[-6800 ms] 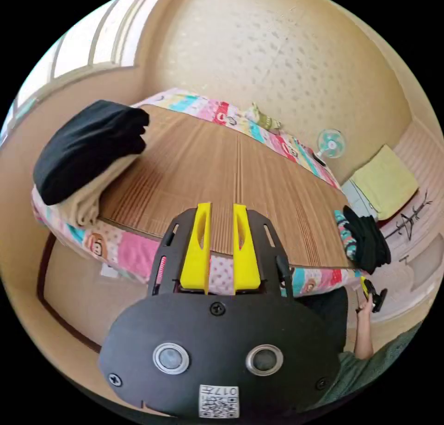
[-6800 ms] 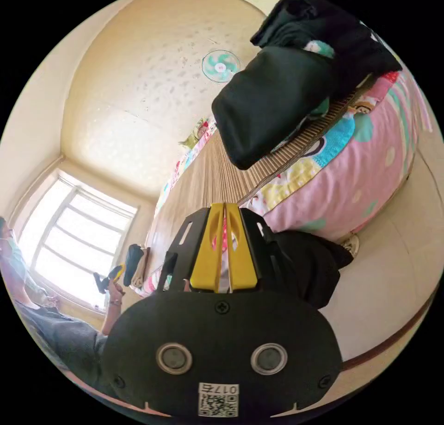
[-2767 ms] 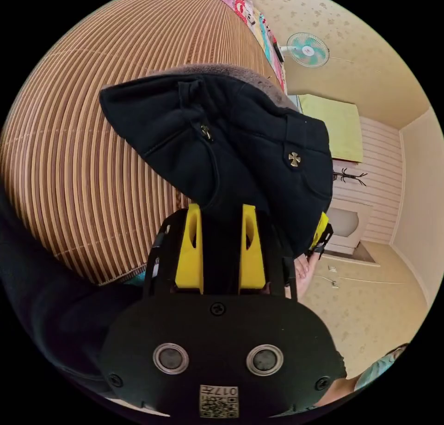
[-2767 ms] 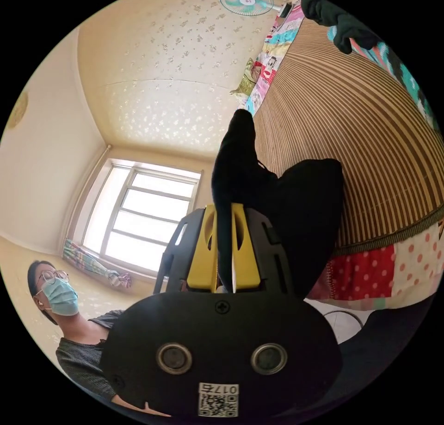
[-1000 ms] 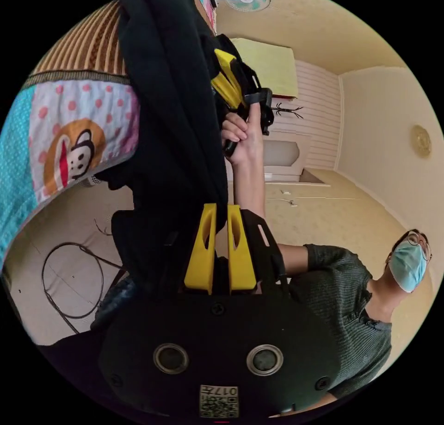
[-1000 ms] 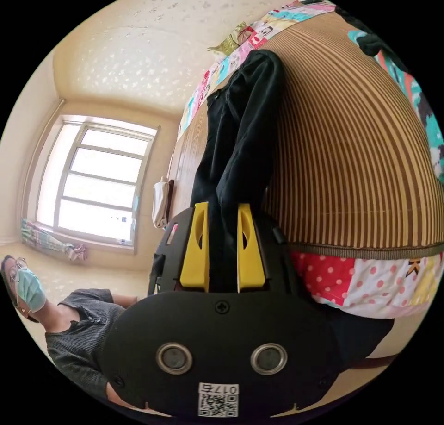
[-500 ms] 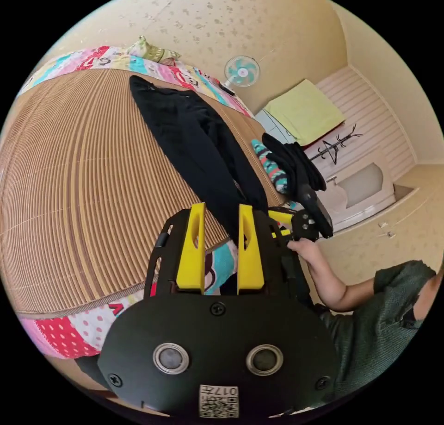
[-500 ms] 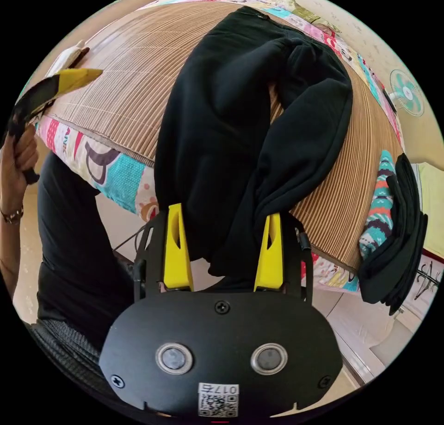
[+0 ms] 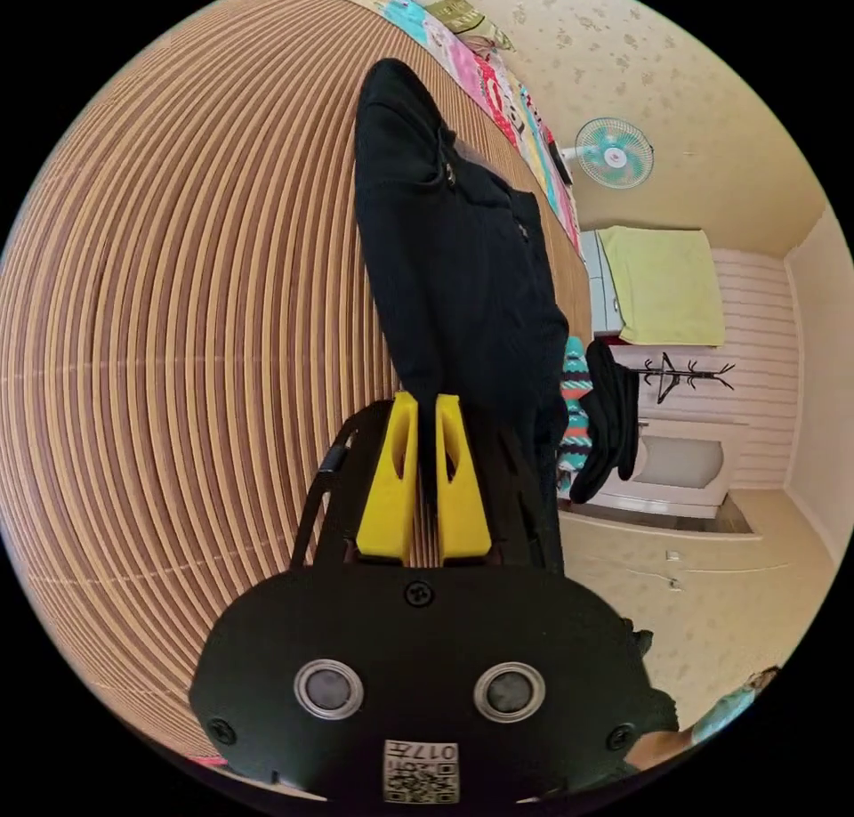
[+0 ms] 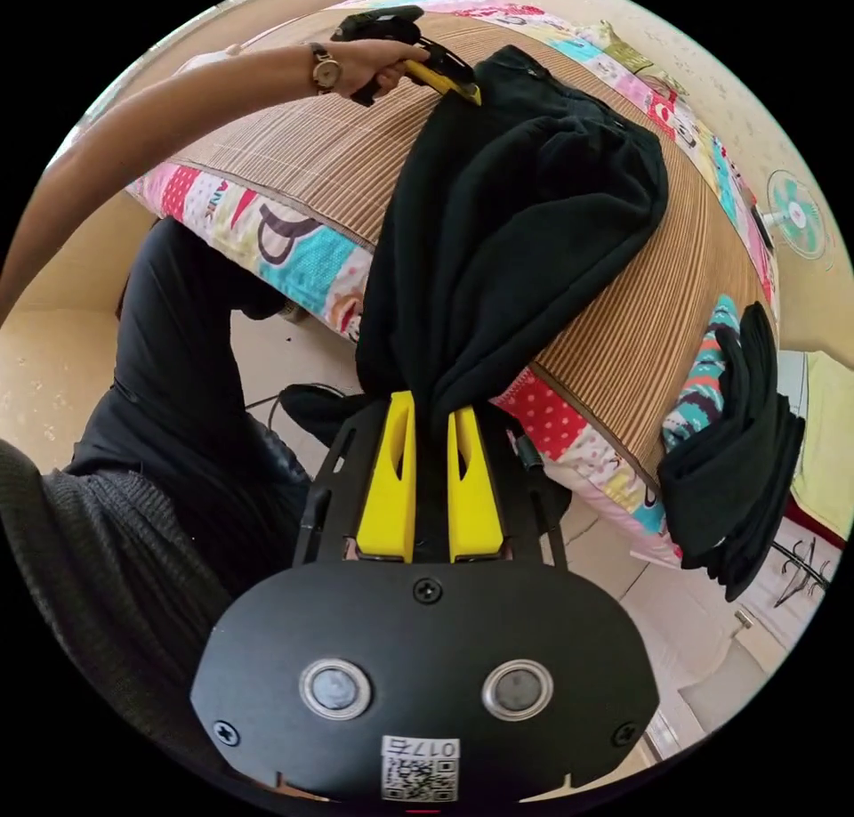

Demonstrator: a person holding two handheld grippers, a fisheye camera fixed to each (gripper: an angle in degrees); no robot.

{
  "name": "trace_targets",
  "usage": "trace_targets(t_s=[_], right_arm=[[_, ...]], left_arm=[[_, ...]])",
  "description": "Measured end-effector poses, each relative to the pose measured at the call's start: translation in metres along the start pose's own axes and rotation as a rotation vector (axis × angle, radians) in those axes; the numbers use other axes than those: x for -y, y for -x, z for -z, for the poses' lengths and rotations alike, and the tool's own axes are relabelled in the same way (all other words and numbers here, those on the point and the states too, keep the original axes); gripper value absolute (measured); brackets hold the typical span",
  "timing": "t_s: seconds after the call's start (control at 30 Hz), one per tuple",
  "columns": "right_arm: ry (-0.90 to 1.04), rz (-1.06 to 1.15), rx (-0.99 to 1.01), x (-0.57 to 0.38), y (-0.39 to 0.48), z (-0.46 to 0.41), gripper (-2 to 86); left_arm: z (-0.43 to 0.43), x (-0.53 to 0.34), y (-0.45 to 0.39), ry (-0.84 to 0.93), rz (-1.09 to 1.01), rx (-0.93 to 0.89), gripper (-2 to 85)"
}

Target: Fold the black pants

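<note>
Black pants [image 10: 498, 230] are spread lengthwise over the striped bamboo mat [image 9: 178, 319] that covers the bed, with one end draped past the mat's near edge and over the patchwork sheet [image 10: 294, 256] that shows below it. In the right gripper view, the right gripper [image 10: 429, 474] is seen below that edge, its yellow jaws drawn close together on a bunched fold of the hanging cloth. In the same view the left gripper [image 10: 445, 76] is held in a hand [image 10: 360, 52] reaching across the mat, its tip at the far part of the pants. In the left gripper view, the left gripper [image 9: 423, 474] is shown with its jaws narrowed on a thin edge of the black fabric, which runs on away from the jaws across the mat. A broad stretch of bare mat is left beside the pants on the side away from the wall fan [image 9: 614, 151]. On the fan side, only a narrower strip of mat is left before a pile of dark clothes [image 10: 738, 461] hanging over the bed's corner. A yellow-green cloth [image 9: 663, 283] is seen near the wall beyond that corner.
</note>
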State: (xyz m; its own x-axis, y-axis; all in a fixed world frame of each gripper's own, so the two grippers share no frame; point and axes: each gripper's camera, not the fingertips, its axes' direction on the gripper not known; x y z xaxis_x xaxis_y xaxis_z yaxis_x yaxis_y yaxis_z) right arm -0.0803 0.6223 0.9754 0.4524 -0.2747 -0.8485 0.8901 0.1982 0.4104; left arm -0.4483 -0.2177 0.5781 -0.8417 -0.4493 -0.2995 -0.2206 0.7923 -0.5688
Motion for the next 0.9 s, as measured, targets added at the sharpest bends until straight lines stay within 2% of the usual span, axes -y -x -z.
trace_targets(t_s=[0.13, 0.2, 0.3, 0.4, 0.47, 0.5, 0.57, 0.63, 0.73, 0.8, 0.9], right_arm=[[0.001, -0.191, -0.181, -0.006, -0.060, 0.028, 5.2], [-0.059, -0.200, -0.253, 0.003, -0.072, 0.053, 5.9], [-0.155, -0.127, -0.308, 0.035, -0.065, 0.096, 7.3], [-0.362, -0.049, -0.445, 0.068, -0.051, 0.120, 10.0], [-0.411, -0.212, -0.485, 0.092, -0.062, 0.126, 13.2], [-0.390, -0.267, -0.472, 0.098, -0.066, 0.127, 13.5], [-0.379, -0.467, -0.378, 0.093, -0.076, 0.126, 12.1], [-0.448, -0.529, -0.343, 0.067, -0.071, 0.123, 5.9], [-0.556, -0.583, -0.277, 0.008, -0.070, 0.109, 8.2], [-0.524, -0.591, -0.184, -0.020, -0.083, 0.093, 10.7], [-0.373, -0.566, 0.048, -0.050, -0.110, 0.059, 12.8]], left_arm=[[0.069, -0.115, 0.010, -0.211, -0.088, -0.117, 1.2], [0.113, -0.217, -0.012, -0.286, -0.224, 0.028, 1.4], [0.158, -0.332, -0.029, -0.456, -0.231, 0.102, 2.7], [0.161, -0.394, -0.035, -0.451, -0.145, 0.158, 5.2], [0.148, -0.403, -0.038, -0.319, -0.161, 0.156, 6.3], [0.140, -0.407, -0.041, -0.246, -0.153, 0.146, 6.6], [0.140, -0.418, -0.054, -0.220, -0.178, 0.160, 7.1], [0.149, -0.429, -0.074, -0.249, -0.204, 0.198, 7.5], [0.185, -0.447, -0.110, -0.419, -0.212, 0.239, 8.2], [0.220, -0.455, -0.140, -0.576, -0.248, 0.305, 6.8], [0.250, -0.441, -0.161, -0.669, -0.245, 0.433, 5.7]])
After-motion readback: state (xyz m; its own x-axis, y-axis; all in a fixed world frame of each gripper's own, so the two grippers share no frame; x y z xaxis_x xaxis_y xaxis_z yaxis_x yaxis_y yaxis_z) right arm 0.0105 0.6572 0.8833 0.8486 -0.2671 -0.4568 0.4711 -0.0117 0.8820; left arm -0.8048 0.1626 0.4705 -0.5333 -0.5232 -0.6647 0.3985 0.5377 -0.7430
